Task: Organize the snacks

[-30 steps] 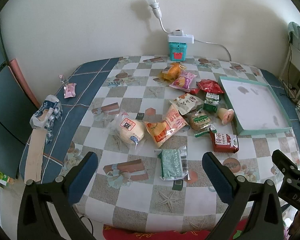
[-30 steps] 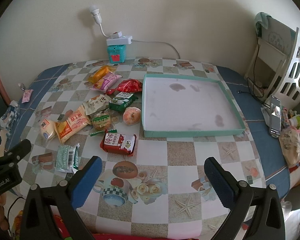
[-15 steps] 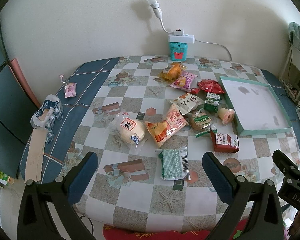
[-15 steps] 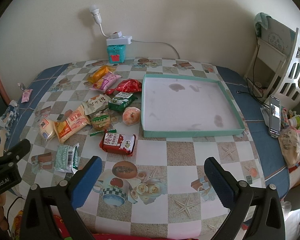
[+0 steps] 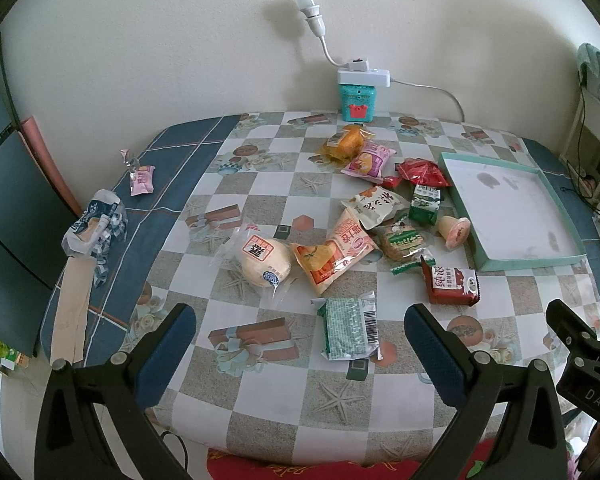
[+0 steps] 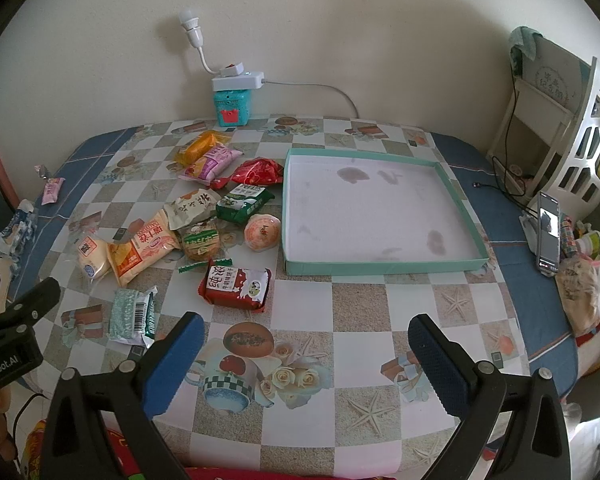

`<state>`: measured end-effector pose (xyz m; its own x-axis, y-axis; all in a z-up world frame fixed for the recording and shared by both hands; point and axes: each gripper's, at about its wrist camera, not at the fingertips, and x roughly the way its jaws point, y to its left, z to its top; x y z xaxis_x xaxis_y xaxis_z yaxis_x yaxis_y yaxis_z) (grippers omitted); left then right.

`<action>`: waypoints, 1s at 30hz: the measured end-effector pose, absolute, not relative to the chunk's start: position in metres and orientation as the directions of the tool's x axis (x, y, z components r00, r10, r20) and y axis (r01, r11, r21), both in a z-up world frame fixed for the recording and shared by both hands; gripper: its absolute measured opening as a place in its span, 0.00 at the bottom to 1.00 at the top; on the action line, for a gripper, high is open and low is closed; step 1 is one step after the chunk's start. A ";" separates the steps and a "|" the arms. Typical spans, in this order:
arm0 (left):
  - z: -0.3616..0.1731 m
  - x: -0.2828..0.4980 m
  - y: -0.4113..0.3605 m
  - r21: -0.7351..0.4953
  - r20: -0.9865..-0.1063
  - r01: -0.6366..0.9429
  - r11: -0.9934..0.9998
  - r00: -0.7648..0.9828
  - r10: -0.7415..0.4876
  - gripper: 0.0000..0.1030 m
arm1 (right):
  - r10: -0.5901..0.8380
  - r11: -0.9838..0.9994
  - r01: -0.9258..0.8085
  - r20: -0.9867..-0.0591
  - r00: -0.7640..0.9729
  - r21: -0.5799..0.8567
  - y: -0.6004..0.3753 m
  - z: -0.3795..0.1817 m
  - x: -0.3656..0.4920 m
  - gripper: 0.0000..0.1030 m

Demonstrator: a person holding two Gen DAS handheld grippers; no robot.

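Several wrapped snacks lie scattered on the checked tablecloth: a green packet (image 5: 350, 329) (image 6: 134, 315), a red packet (image 5: 453, 285) (image 6: 236, 288), a round bun in clear wrap (image 5: 265, 261) (image 6: 93, 258), an orange-and-pink pack (image 5: 334, 250) (image 6: 142, 249). An empty teal-rimmed tray (image 5: 528, 262) (image 6: 384, 267) sits to their right. My left gripper (image 5: 300, 334) hovers open above the near table edge, just short of the green packet. My right gripper (image 6: 306, 340) hangs open over bare cloth, in front of the tray and red packet. Neither holds anything.
A teal box with a white power strip and bulb (image 5: 358, 100) (image 6: 233, 106) stands at the far wall. A small pink candy (image 5: 142, 179) and a crumpled wrapper (image 5: 94, 226) lie at the left edge. A phone (image 6: 548, 234) and white rack (image 6: 572, 128) stand at the right.
Both views have shifted only very slightly; the snacks, the tray and both grippers' jaws stand as before.
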<state>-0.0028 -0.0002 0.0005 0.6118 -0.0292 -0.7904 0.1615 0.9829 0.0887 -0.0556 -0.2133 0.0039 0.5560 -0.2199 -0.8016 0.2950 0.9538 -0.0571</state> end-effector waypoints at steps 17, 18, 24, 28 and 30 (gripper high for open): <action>0.000 -0.003 -0.001 0.090 -0.790 0.161 0.983 0.612 -0.028 1.00 | -0.222 0.954 0.295 -0.802 0.555 -0.060 -0.211 0.004 -0.056 1.00; 0.000 -0.003 -0.001 0.090 -0.790 0.161 0.983 0.612 -0.028 1.00 | -0.222 0.954 0.295 -0.802 0.555 -0.060 -0.211 0.004 -0.056 1.00; 0.000 -0.003 -0.002 0.088 -0.791 0.162 0.983 0.611 -0.030 1.00 | -0.221 0.955 0.291 -0.802 0.554 -0.061 -0.213 0.004 -0.056 1.00; -0.001 -0.003 0.004 0.077 -0.794 0.160 0.984 0.607 -0.036 1.00 | -0.219 0.955 0.290 -0.805 0.552 -0.061 -0.212 0.003 -0.055 1.00; -0.001 -0.002 0.005 0.062 -0.796 0.161 0.985 0.603 -0.049 1.00 | -0.207 0.958 0.281 -0.813 0.544 -0.056 -0.213 0.002 -0.054 1.00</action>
<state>-0.0025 0.0055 -0.0011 0.6028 -0.0489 -0.7964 0.1614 0.9850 0.0617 -0.0538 -0.2133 0.0016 0.5443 -0.2074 -0.8128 0.2813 0.9580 -0.0560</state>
